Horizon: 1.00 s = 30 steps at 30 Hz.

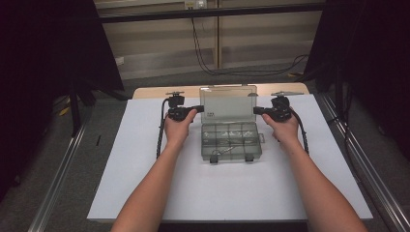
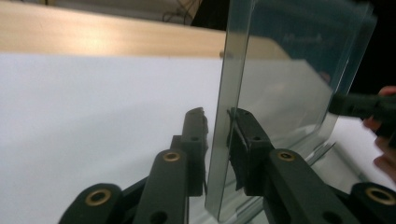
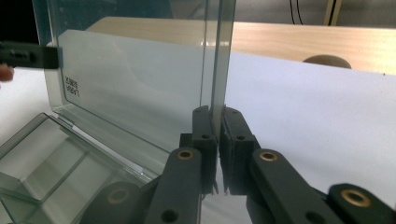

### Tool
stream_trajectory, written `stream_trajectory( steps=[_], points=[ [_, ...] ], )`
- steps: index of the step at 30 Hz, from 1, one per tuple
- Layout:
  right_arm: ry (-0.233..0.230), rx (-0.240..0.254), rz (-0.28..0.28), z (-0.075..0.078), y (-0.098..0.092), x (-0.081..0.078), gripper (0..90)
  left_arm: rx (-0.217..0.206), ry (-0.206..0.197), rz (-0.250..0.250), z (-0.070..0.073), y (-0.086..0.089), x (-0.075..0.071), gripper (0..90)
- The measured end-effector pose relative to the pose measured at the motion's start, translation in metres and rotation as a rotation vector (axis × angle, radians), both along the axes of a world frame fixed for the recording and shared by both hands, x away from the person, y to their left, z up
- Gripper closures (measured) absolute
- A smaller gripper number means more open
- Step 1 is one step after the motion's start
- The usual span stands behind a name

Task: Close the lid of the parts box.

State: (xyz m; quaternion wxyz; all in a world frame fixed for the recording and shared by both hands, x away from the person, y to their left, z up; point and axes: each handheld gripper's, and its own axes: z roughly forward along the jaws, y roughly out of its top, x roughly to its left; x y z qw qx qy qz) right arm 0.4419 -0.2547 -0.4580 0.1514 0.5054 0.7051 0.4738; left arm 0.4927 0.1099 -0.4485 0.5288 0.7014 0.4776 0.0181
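**Tongs Grip on the Hinged Lid: Handling Notes**

Tongs of both hand-held grippers stand at the side edges of the raised lid (image 1: pixel 228 102) of a smoke-grey, clear plastic compartment box (image 1: pixel 230 140). The left tongs (image 2: pixel 217 122) straddle the lid's left edge; the outer pad sits a hair off the wall, so a firm clamp cannot be confirmed there. The right tongs (image 3: pixel 219 117) are closed on the lid's right edge, with both pads against the plastic.

**Location.** The box rests near the middle of a white board (image 1: pixel 145 183) on the wooden desk (image 1: pixel 154 92). Its lid stands upright, hinged along the far side of the tray. The tray's two latches (image 1: pixel 231 158) face the person.

**Handling.**
- The lid is judged thin, light and stiff, with some flex along its long span.
- Its surface is smooth and glossy, so expect the pads to slip if the squeeze is light.
- The moulded hinge is the weak point. Move both edges together and avoid twisting.
- Grip at mid-height on each side wall, as shown.
- The tray holds small loose parts (image 1: pixel 227 137) in its compartments. Keep the tray flat on the board, because lifting by the lid may tip them out.

**Markings.** A small printed label (image 3: pixel 74 86) sits on the lid near the left edge. It appears reversed through the plastic and cannot be read.
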Motion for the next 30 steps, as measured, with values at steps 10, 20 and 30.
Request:
stream_trajectory(
  steps=[10,20,30],
  points=[
    [-0.039,-0.013,-0.011,-0.001,0.003,-0.004,85.3,0.097,-0.073,0.012,0.006,-0.010,-0.003,83.4],
    [-0.049,-0.014,-0.049,0.024,-0.002,0.001,75.0,0.125,-0.157,-0.006,0.009,-0.015,-0.010,84.9],
    [-0.024,-0.033,-0.082,0.034,0.004,0.008,84.5,0.103,-0.175,-0.007,0.005,-0.012,-0.014,85.1]
  ],
)
